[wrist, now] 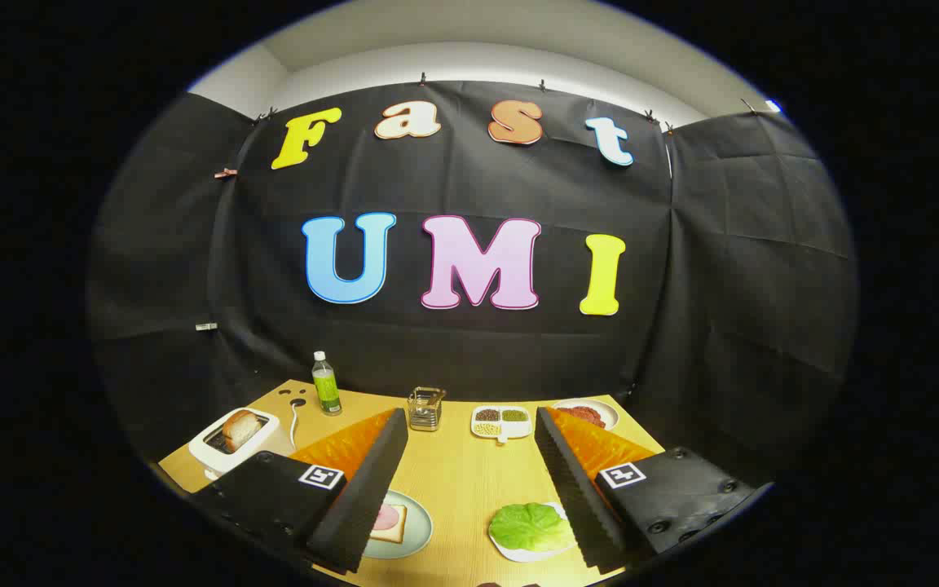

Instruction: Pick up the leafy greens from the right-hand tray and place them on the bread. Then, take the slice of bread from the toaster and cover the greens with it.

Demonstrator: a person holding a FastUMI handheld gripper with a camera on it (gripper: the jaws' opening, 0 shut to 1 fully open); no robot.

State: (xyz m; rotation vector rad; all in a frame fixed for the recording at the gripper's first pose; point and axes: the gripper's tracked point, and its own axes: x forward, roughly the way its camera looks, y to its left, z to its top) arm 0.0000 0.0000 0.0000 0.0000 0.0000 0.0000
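My gripper (469, 469) hangs above the wooden table with its fingers wide apart and nothing between them. The leafy greens (528, 527) lie on a white tray (547, 551) just inside the right finger. A slice of bread with a pink slice of ham on it (388, 522) rests on a pale plate (414, 534) beside the left finger, partly hidden by it. A white toaster (229, 447) stands beyond the left finger, with a slice of bread (241, 429) sticking up out of its slot.
At the back of the table (457, 481) stand a green bottle (325, 385), a small wire holder (425, 408), a divided white dish of seeds (501, 421) and a plate of red slices (588, 414). The toaster's cord (296, 412) runs by the bottle.
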